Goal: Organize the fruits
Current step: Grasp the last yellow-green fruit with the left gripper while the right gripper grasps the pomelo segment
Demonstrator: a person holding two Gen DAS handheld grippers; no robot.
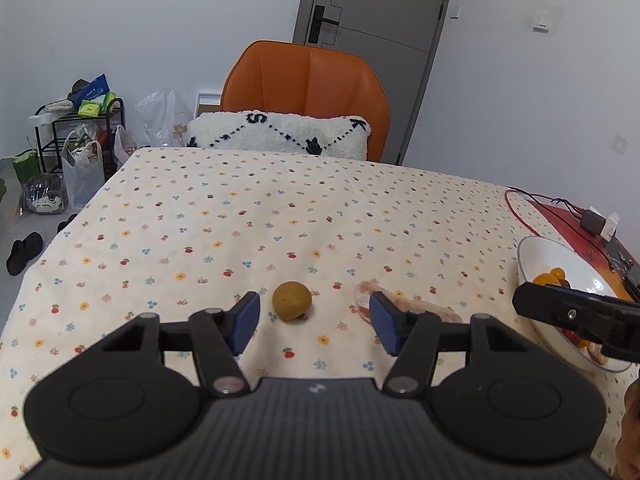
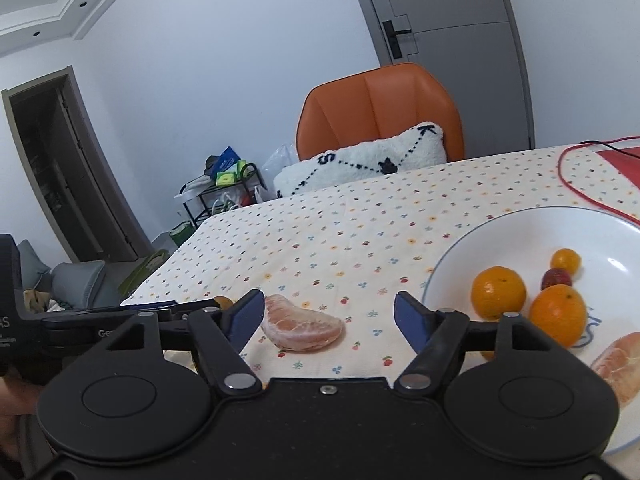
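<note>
Hovering with both claws released, I risk nudging the round brown fruit [image 1: 292,301] rolling toward twelve o'clock, or crushing the soft pomelo segment [image 2: 303,329].

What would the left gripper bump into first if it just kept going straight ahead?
Most likely the small brown round fruit, which lies on the tablecloth just ahead of the open left gripper, though depth is hard to judge.

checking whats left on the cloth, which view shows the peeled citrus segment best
The right wrist view: the peeled citrus segment lies whole and close between the right hand-held gripper's open fingers. In the left wrist view, one finger of the left hand-held gripper covers its middle.
</note>
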